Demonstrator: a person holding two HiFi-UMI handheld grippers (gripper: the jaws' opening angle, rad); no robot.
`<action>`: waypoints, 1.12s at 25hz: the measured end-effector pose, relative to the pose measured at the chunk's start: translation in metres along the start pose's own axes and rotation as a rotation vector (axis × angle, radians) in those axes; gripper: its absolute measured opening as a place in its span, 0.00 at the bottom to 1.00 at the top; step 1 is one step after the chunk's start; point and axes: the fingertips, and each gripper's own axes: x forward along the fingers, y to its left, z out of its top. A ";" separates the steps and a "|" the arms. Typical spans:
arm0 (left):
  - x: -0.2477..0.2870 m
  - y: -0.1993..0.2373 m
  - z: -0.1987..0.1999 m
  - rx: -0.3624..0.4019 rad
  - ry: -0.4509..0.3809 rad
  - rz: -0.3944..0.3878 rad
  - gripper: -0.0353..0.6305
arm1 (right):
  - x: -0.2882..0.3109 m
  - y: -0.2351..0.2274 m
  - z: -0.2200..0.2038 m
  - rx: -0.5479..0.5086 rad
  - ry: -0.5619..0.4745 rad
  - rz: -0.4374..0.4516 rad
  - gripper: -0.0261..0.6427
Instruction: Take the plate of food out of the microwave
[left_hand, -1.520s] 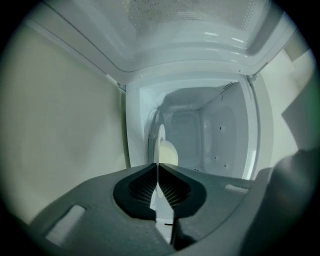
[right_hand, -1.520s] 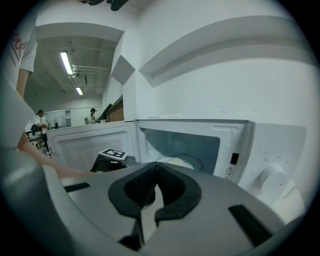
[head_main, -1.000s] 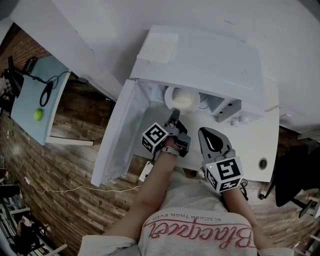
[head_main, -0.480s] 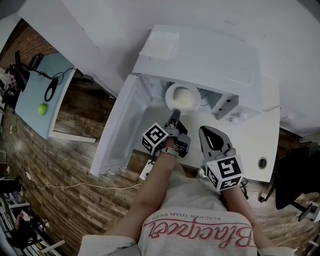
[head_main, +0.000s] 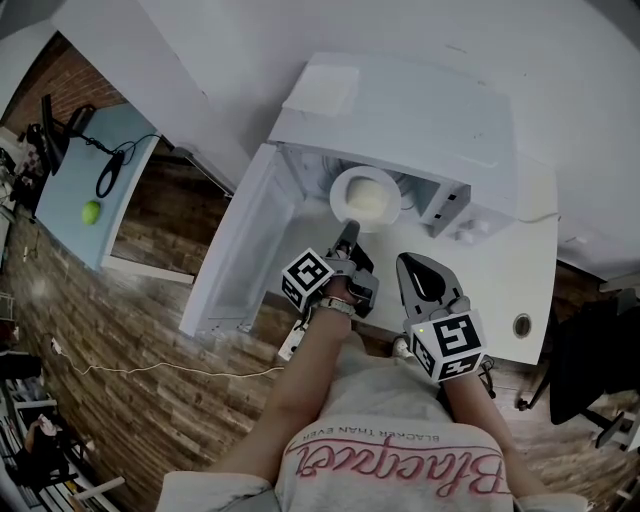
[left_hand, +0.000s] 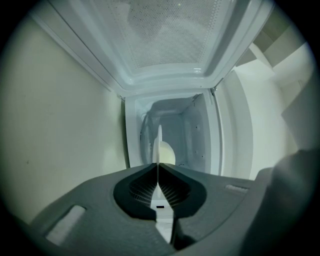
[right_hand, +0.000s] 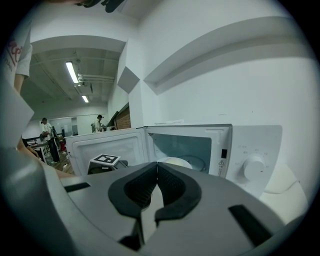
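Plate (head_main: 338, 196) sits slightly further out of the microwave (head_main: 400, 110) than a second ago, with more of its rim clear of the cavity's top edge.

The left gripper (head_main: 348, 228) is pinched on the plate's near rim, which shows edge-on between its pads. The plate lies at the cavity mouth, straight ahead of that gripper, carrying pale food (head_main: 369, 200). The right gripper (head_main: 412, 264) is pressed together on nothing and held back, near the left gripper and apart from the plate. Risk, as judged: a single grip on one edge leaves the far side unsupported. The plate may sag or twist in the pads, spilling the food, or catch on the sill.
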 end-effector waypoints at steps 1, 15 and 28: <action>-0.002 -0.001 -0.001 0.001 -0.002 -0.001 0.07 | -0.002 0.000 0.000 0.000 -0.001 0.001 0.06; -0.031 -0.009 -0.012 -0.002 -0.051 -0.034 0.07 | -0.021 0.014 -0.003 -0.022 -0.009 0.069 0.06; -0.068 -0.021 -0.037 -0.016 -0.127 -0.044 0.07 | -0.053 0.000 -0.006 -0.042 -0.023 0.123 0.06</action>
